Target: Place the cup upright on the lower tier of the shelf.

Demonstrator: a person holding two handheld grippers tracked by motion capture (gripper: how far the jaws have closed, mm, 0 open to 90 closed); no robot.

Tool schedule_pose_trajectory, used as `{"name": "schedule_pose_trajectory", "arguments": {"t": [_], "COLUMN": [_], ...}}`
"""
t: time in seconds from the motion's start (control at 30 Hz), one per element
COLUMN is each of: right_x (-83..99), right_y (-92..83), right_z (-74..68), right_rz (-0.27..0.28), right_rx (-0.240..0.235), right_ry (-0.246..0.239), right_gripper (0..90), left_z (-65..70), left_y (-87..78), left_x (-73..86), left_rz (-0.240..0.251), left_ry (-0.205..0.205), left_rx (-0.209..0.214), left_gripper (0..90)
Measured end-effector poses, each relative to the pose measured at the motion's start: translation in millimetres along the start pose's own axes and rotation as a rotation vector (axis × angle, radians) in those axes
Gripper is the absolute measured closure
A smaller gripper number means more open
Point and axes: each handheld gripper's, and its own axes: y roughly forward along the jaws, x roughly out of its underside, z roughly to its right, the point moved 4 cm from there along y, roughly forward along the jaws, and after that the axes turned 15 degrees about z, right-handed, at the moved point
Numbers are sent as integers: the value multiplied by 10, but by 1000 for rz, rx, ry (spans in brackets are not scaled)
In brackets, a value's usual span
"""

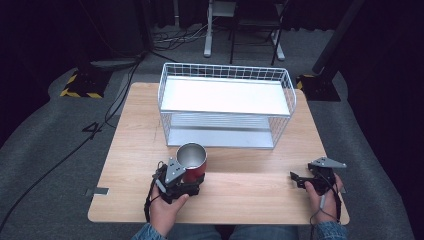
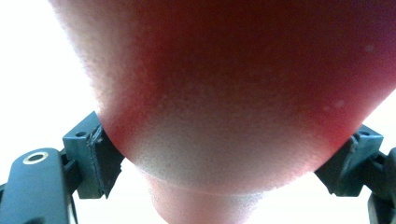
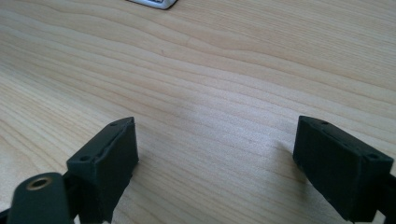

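The red cup (image 1: 192, 161), shiny metal inside, stands upright on the wooden table (image 1: 250, 190), just in front of the white wire basket (image 1: 226, 102) and a little left of the table's middle. The left gripper (image 1: 186, 176) is clamped on it from the person's side: in the left gripper view both black pads (image 2: 103, 156) press against the cup's (image 2: 233, 102) red wall, one on each flank, low on its body. The left hand (image 1: 165, 210) wraps the gripper's body near the table's front edge. Well apart, over at the right side of the table, the right gripper (image 1: 300, 179) sits low above the wood with its jaws spread wide and nothing between them; in the right gripper view bare table grain (image 3: 219, 93) runs between the two black jaws. The right hand (image 1: 322, 192) holds it close to the front right corner.
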Motion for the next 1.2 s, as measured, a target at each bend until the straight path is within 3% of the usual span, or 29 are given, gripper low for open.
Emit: {"name": "schedule_pose_trajectory", "arguments": {"t": [0.5,1.2], "right_x": [0,0], "right_y": [1,0], "right_z": [-2,-3], "right_rz": [1,1], "right_rx": [-1,1], "right_ry": [0,-1], "right_gripper": [144,144], "left_z": [22,93], "left_y": [183,742], "left_x": [-279,-340], "left_rz": [13,64], "left_ry": [60,42], "left_rx": [40,32], "left_gripper": [160,160]}}
